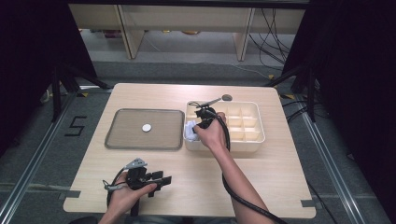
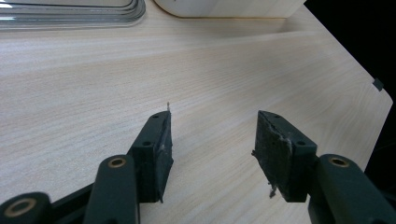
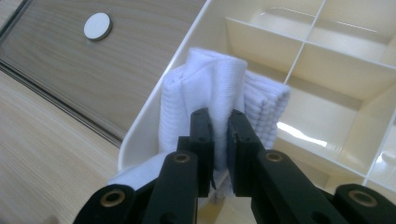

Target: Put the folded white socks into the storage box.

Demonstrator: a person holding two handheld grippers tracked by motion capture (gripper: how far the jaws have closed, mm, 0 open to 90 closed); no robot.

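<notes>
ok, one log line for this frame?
right tool: shut on white cloth, at divided box left edge | left tool: open, empty, over table

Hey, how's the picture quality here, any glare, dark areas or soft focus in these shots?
High view: evenly lit table, black surroundings, slightly soft. Left gripper view: sharp wood grain, highlights on the clear tray rim. Right gripper view: bright reflections on the divided box floor, white cloth crisp, near jaws blurred.

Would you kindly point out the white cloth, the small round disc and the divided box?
white cloth [image 3: 205, 88], right gripper view, upper fold.
round disc [image 1: 146, 127], high view, centre.
divided box [image 1: 261, 133], high view, right rim.
</notes>
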